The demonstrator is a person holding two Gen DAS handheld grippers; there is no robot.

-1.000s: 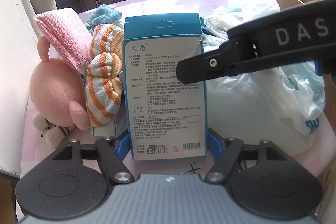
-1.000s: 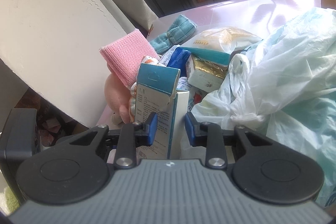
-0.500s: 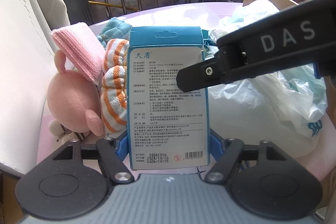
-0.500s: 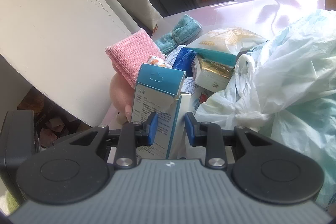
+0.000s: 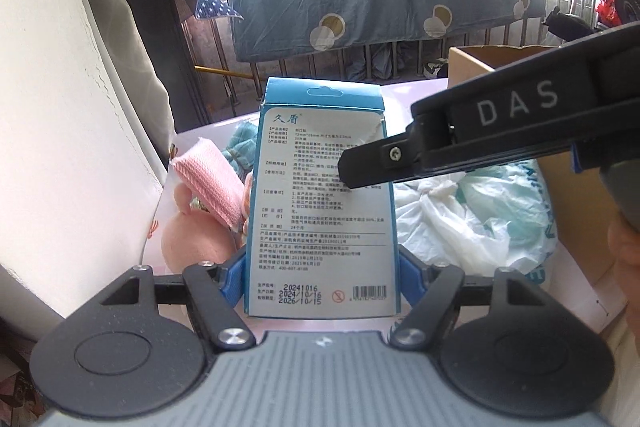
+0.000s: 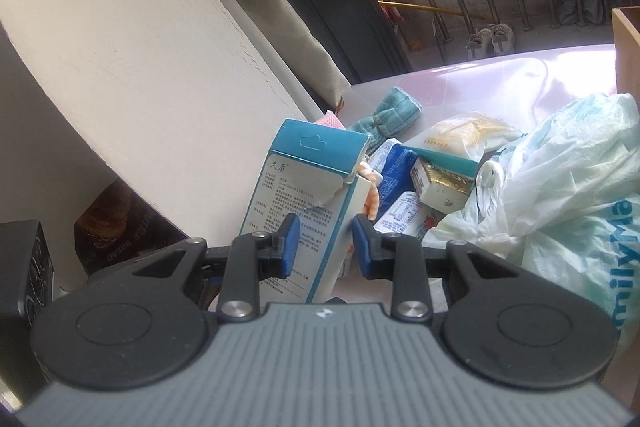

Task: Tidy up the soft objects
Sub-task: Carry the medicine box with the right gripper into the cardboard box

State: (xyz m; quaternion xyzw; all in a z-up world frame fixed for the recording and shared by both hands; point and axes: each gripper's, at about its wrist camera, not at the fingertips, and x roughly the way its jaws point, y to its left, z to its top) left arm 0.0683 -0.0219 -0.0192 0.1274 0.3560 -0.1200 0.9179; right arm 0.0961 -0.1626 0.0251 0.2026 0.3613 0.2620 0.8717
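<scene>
Left wrist: left gripper (image 5: 320,277) jaws clamp the box (image 5: 322,203); right gripper (image 6: 325,247) jaws apart.

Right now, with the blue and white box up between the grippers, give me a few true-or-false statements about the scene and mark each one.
1. The left gripper is shut on the blue and white box. True.
2. The box stands upright in that grip. True.
3. The right gripper is clamped on the pink cloth. False: its jaws stand at the box's upper part; the cloth rests on the pink plush toy.
4. The white plastic bag hangs from a gripper. False: it lies on the table.
5. The box's top corner is torn. True.
</scene>
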